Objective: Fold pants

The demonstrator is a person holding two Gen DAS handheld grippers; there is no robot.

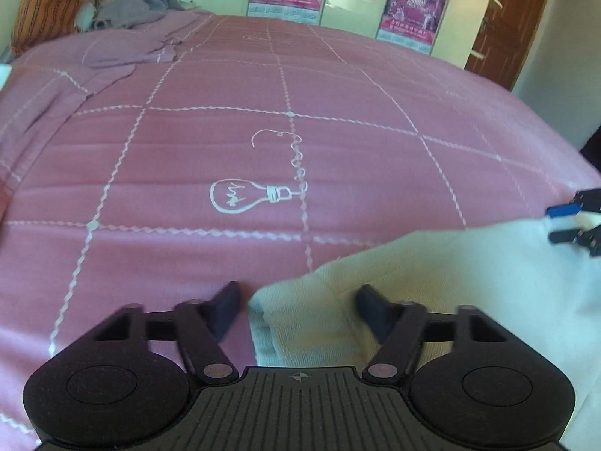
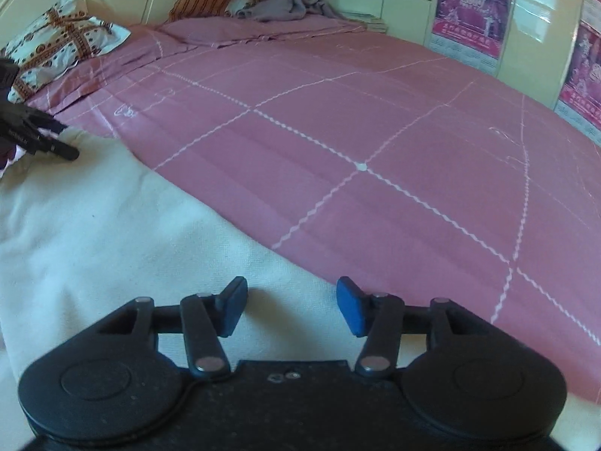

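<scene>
Cream pants (image 1: 450, 282) lie on a pink bed sheet (image 1: 263, 86) at the near side of the bed. My left gripper (image 1: 300, 308) is open and low over one end of the pants. A bunched corner of cloth sits between its fingers, and a strip of pink sheet shows beside the left pad. In the right wrist view the pants (image 2: 94, 225) spread to the left. My right gripper (image 2: 293, 308) is open above their far edge, with cloth under the left finger and sheet under the right. Each view shows the other gripper, right (image 1: 574, 221) and left (image 2: 45, 139), at the pants' opposite end.
A patterned pillow (image 2: 56, 49), an orange striped cushion (image 1: 52, 3) and a grey garment (image 1: 131, 7) lie at the head of the bed. Pink posters (image 1: 413, 3) hang on cabinet doors beyond the bed, and a brown door (image 1: 514, 18) stands at the far right.
</scene>
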